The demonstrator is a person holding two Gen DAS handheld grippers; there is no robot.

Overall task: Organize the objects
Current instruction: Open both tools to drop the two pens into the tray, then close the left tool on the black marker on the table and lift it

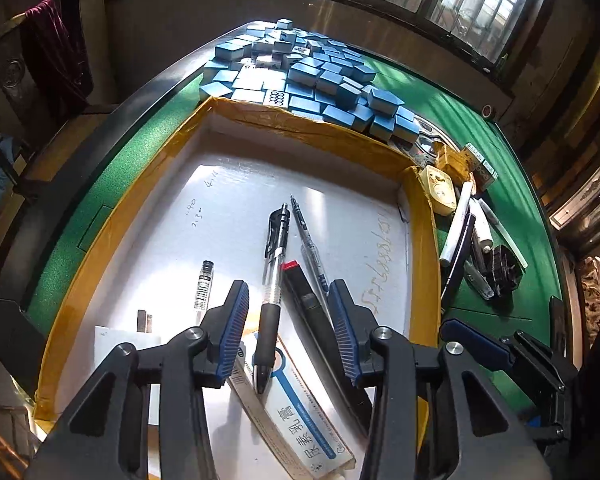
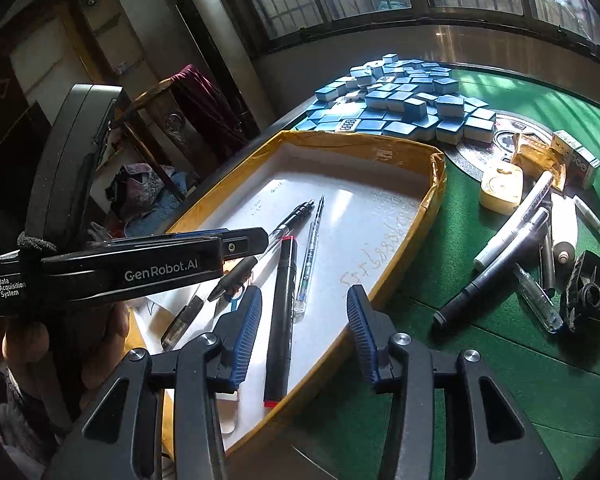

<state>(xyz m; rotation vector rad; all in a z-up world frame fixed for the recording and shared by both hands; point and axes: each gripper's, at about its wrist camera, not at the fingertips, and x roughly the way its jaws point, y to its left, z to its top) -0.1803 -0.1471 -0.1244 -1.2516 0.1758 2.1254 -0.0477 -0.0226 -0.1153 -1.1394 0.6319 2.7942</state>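
Green felt covers the table [image 2: 480, 360], and on it lies a shallow white tray [image 1: 424, 216] whose rim is wrapped in yellow-brown tape. Both grippers hang over the near end of this tray. The left gripper [image 1: 288, 328] has its fingers released; a black-grip pen [image 1: 271, 292] lies on the tray floor below the gap between them, and the pads do not press on it. The right gripper [image 2: 304, 332] is also released, its fingers apart above a black marker with red ends [image 2: 282, 320], which rests in the tray untouched.

Beside the marker lies a clear pen [image 2: 310, 256], on its right. A flat printed box [image 1: 296, 412] lies under the near tip of the black-grip pen, and a thin clear refill [image 1: 204, 288] lies to the left of that pen.

At the far side of the tray, just beside its rim, is a heap of blue mahjong tiles [image 2: 400, 100]. On the felt to the right of the tray, several things are not yet in it: white markers [image 2: 516, 220], a cream-coloured small case [image 2: 500, 186], a clear tube [image 2: 538, 300] and a black ribbed piece [image 2: 590, 292].
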